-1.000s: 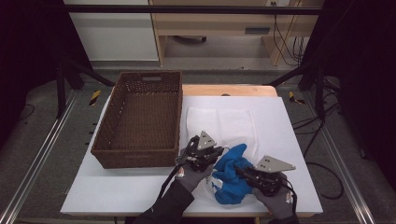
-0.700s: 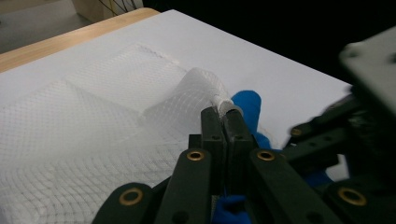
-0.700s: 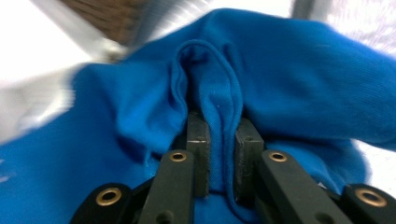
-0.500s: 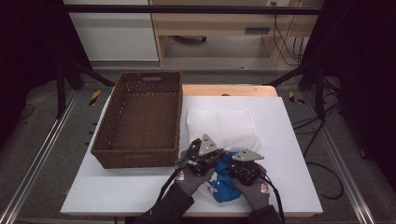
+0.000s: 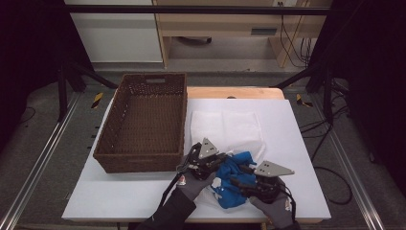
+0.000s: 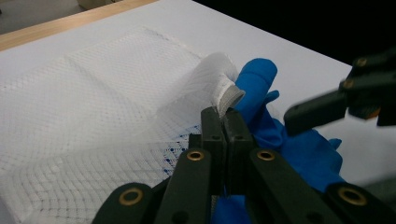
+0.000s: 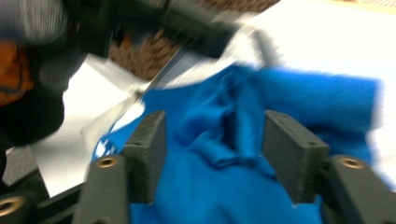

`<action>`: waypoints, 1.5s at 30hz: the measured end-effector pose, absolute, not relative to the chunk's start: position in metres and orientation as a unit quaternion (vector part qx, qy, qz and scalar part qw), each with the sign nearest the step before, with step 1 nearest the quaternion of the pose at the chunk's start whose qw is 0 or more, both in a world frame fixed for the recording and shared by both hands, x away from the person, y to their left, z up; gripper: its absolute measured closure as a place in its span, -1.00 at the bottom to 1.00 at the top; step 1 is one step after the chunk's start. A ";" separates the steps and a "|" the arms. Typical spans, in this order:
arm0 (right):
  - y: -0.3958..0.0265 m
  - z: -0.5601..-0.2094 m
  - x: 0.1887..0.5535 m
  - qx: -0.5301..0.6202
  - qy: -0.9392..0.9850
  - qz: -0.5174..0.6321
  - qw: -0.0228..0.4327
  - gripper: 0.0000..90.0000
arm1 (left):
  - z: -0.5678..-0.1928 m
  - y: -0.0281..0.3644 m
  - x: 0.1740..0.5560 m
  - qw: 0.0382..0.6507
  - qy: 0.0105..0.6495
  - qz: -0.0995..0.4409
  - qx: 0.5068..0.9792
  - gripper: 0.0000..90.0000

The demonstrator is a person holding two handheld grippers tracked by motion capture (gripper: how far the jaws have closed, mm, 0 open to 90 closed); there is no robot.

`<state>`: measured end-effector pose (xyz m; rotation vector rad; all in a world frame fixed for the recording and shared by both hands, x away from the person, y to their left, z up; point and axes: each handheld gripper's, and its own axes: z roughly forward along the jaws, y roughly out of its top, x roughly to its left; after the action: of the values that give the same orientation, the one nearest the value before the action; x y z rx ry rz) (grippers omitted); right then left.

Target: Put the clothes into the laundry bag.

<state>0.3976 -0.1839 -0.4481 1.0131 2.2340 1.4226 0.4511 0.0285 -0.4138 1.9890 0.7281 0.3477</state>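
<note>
A white mesh bag (image 5: 227, 129) lies flat on the white table (image 5: 297, 143). Its near edge is lifted, and my left gripper (image 5: 221, 162) is shut on that hem (image 6: 222, 122). A crumpled blue cloth (image 5: 233, 184) lies at the bag's lifted edge, right beside the pinched hem (image 6: 257, 79). My right gripper (image 5: 239, 183) hangs open just over the blue cloth (image 7: 299, 98), one jaw on each side of a raised fold (image 7: 215, 135). Whether the jaws touch the cloth I cannot tell.
A brown wicker basket (image 5: 136, 163) stands empty on the left half of the table, close to my left hand. Bare table lies to the right of the bag and along the front left. The table's front edge is right under both hands.
The right gripper swung in toward the left gripper, then drew back a little to the right and nearer the front edge. The left gripper has held its grip in place.
</note>
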 end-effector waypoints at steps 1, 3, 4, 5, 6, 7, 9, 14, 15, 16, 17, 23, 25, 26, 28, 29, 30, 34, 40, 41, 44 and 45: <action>-0.173 -0.461 0.399 0.349 0.794 0.477 0.143 -0.20 | -0.413 0.028 0.451 0.479 0.299 0.142 0.813 0.98; -0.166 -0.470 0.402 0.354 0.805 0.453 0.147 -0.12 | -0.411 0.028 0.450 0.481 0.297 0.144 0.812 0.98; -0.166 -0.470 0.402 0.354 0.805 0.453 0.147 -0.12 | -0.410 0.028 0.450 0.482 0.297 0.144 0.812 0.98; -0.164 -0.474 0.403 0.358 0.808 0.445 0.144 -0.03 | -0.410 0.029 0.450 0.483 0.297 0.144 0.811 0.98; -0.161 -0.478 0.407 0.366 0.811 0.435 0.135 0.32 | -0.409 0.029 0.450 0.483 0.297 0.144 0.811 0.97; -0.161 -0.478 0.407 0.366 0.811 0.435 0.135 0.32 | -0.409 0.030 0.450 0.483 0.297 0.144 0.811 0.97; -0.161 -0.478 0.409 0.374 0.811 0.431 0.133 0.73 | -0.408 0.031 0.449 0.484 0.297 0.145 0.810 0.98; -0.166 -0.464 0.413 0.383 0.788 0.459 0.147 0.85 | -0.405 0.033 0.446 0.490 0.294 0.143 0.808 0.98; -0.167 -0.460 0.415 0.385 0.781 0.467 0.156 0.85 | -0.405 0.033 0.446 0.491 0.294 0.142 0.808 0.98; -0.167 -0.456 0.417 0.389 0.774 0.470 0.166 0.85 | -0.404 0.033 0.445 0.492 0.293 0.142 0.807 0.97; -0.165 -0.453 0.420 0.392 0.771 0.470 0.175 0.84 | -0.403 0.033 0.444 0.494 0.292 0.142 0.807 0.98; -0.146 -0.473 0.445 0.411 0.784 0.416 0.208 0.68 | -0.406 0.032 0.441 0.489 0.289 0.140 0.811 0.98; -0.147 -0.474 0.444 0.406 0.785 0.419 0.209 0.60 | -0.411 0.033 0.442 0.488 0.292 0.136 0.811 0.98; -0.147 -0.474 0.444 0.406 0.785 0.419 0.209 0.60 | -0.413 0.033 0.442 0.488 0.293 0.135 0.811 0.98; -0.152 -0.469 0.438 0.401 0.784 0.431 0.195 0.45 | -0.415 0.034 0.443 0.488 0.296 0.134 0.810 0.97; -0.160 -0.461 0.431 0.391 0.778 0.452 0.191 0.37 | -0.416 0.035 0.444 0.487 0.297 0.134 0.810 0.97; -0.160 -0.461 0.431 0.391 0.778 0.452 0.191 0.37 | -0.416 0.035 0.444 0.487 0.297 0.134 0.810 0.97; -0.197 -0.439 0.412 0.393 0.747 0.487 0.226 0.15 | -0.415 0.037 0.445 0.488 0.301 0.135 0.808 0.98; -0.217 -0.451 0.428 0.430 0.747 0.452 0.230 -0.18 | -0.415 0.035 0.446 0.486 0.300 0.134 0.810 0.97; -0.215 -0.458 0.432 0.435 0.753 0.442 0.220 -0.20 | -0.415 0.035 0.446 0.486 0.300 0.135 0.810 0.97; -0.206 -0.471 0.440 0.430 0.766 0.434 0.200 -0.10 | -0.415 0.034 0.446 0.485 0.299 0.134 0.811 0.97; -0.204 -0.474 0.441 0.428 0.770 0.433 0.193 0.04 | -0.415 0.034 0.446 0.484 0.299 0.135 0.812 0.98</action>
<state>0.4414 -0.2039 -0.4741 1.1996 2.1587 1.2149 0.4459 0.0343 -0.4154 1.9767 0.7282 0.3291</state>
